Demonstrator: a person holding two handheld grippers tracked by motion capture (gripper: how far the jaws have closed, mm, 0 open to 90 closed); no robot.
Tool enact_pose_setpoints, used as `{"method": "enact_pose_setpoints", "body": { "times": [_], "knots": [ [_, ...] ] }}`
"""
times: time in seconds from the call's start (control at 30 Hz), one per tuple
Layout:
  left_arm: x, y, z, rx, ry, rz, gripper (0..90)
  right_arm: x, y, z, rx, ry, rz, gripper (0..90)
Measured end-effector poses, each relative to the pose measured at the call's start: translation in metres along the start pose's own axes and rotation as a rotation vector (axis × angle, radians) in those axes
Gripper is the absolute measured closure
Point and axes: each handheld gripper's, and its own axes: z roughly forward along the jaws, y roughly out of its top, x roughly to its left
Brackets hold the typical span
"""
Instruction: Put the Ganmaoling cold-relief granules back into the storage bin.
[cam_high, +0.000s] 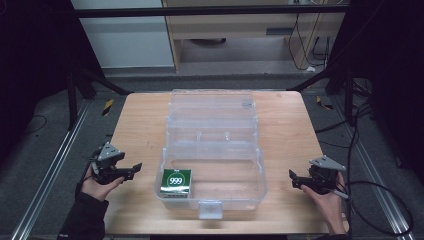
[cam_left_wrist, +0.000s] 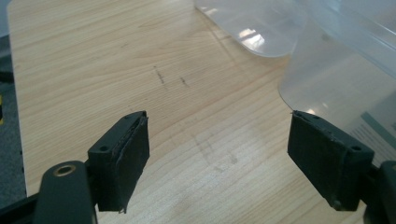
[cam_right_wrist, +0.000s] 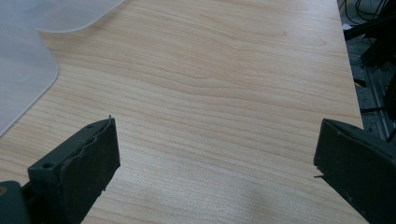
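Note:
A clear plastic case (cam_high: 250, 172) stands open in the middle of the wooden table (cam_high: 140, 125), its lid laid back toward the far side. Inside its front left corner lies a green packet marked 999 (cam_high: 176, 181). My left gripper (cam_high: 135, 169) hovers low over the table just left of the case, open, with bare wood between its jaws (cam_left_wrist: 219, 126); the case's rounded corner (cam_left_wrist: 336, 79) is right beside its right jaw. My right gripper (cam_high: 294, 179) is held to the right of the case, open and holding nothing (cam_right_wrist: 217, 135).
The case's lid (cam_high: 212, 107) has shallow dividers and covers the table's far middle. Bare wood lies on both sides of the case. A black frame and cables (cam_high: 360, 150) surround the table; the table's right edge (cam_right_wrist: 348, 70) is near my right gripper.

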Motion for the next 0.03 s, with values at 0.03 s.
{"method": "enact_pose_setpoints", "body": {
  "times": [0.03],
  "knots": [
    [0.0023, -0.0030, -0.0011, -0.011, 0.019, -0.031, 20.2, 0.0000, 0.0002, -0.0002, 0.001, 0.000, -0.001, 0.7]
  ]
}}
